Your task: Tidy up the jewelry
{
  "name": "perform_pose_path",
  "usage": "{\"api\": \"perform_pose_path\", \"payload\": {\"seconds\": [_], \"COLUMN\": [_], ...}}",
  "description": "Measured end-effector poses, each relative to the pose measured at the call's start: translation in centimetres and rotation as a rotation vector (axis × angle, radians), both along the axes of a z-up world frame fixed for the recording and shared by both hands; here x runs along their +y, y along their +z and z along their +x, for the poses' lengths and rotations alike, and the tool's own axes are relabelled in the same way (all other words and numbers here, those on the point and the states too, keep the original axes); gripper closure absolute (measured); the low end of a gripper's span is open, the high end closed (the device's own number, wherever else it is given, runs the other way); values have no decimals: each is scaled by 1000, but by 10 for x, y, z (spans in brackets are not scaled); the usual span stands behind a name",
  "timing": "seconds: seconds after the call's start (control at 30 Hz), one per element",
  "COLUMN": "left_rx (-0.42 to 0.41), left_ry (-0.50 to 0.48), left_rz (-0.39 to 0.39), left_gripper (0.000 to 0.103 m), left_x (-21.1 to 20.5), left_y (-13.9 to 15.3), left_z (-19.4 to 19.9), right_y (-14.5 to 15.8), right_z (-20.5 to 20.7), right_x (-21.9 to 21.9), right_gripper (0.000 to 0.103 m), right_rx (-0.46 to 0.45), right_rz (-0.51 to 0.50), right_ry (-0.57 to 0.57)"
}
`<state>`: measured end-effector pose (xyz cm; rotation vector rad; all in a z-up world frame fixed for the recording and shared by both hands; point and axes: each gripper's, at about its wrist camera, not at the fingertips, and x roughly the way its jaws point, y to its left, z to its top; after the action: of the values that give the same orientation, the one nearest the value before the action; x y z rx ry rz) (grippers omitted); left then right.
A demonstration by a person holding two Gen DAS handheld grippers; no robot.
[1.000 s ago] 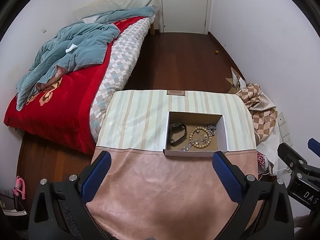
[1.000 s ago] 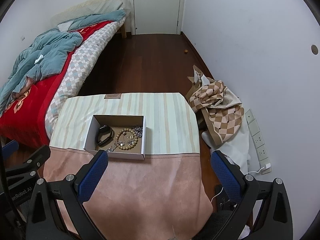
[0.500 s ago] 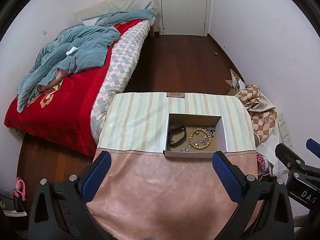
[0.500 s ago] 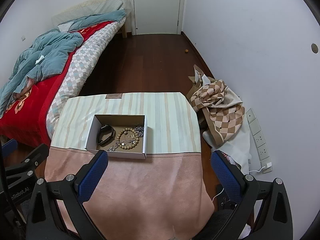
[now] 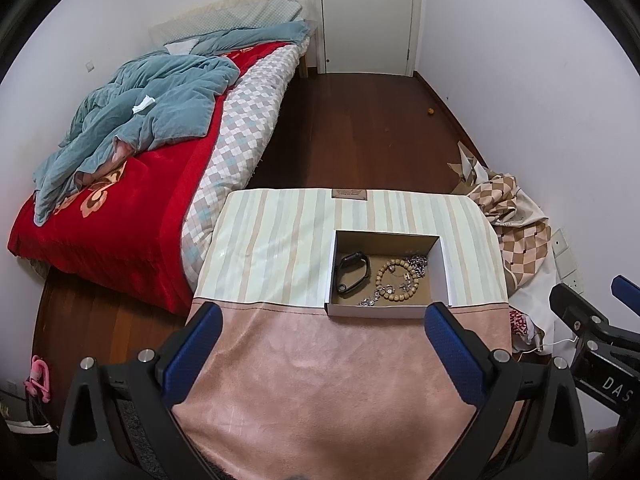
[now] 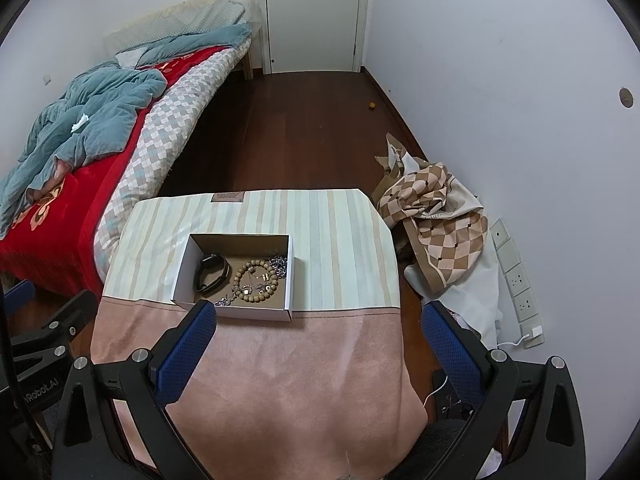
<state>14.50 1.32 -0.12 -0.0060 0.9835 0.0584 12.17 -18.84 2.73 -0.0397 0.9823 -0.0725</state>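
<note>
A shallow white cardboard box (image 5: pixel 445 268) (image 6: pixel 182 276) stands on a small table covered with a striped and pink cloth (image 5: pixel 272 256) (image 6: pixel 340 240). Inside it lie a black watch (image 5: pixel 352 273) (image 6: pixel 212 274), a wooden bead bracelet (image 5: pixel 398 276) (image 6: pixel 256 278) and tangled silver chains (image 5: pixel 418 262) (image 6: pixel 279 263). My left gripper (image 5: pixel 320 320) is open and empty, held above the pink near part of the cloth. My right gripper (image 6: pixel 318 318) is open and empty, to the right of it. Each gripper shows at the edge of the other's view.
A bed (image 5: pixel 132 204) with a red cover and a blue quilt (image 5: pixel 152 116) stands left of the table. A checked cloth heap (image 6: pixel 436 208) lies on the floor at the right wall, by wall sockets (image 6: pixel 516 276). A white door (image 6: pixel 314 16) is at the far end.
Both grippers have drawn back and up slightly, so the table and box sit a little lower and farther in view. The jaws have stayed open.
</note>
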Motion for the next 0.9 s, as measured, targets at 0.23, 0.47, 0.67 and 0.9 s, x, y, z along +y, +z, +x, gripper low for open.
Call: {"api": "perform_pose_path", "payload": {"seconds": [0.23,0.47,0.67,0.9], "left_rx": [-3,-5,-8,-19], "left_ry": [0,0,-2,0], "left_rz": [2,3,5,13], "left_gripper": [0,0,0,0], "left_x": [-2,-4,-4,-2], "left_y": [1,4,6,7], "left_z": [0,0,-2,-4], "right_y": [1,4,5,5], "right_z": [0,0,0,0], "right_x": [-1,-1,-1,0], "right_gripper": [0,0,0,0], "right_rx": [-2,-4,-3,-2], "right_rz": [-1,0,1,-2], "right_ry": [-2,0,1,2]}}
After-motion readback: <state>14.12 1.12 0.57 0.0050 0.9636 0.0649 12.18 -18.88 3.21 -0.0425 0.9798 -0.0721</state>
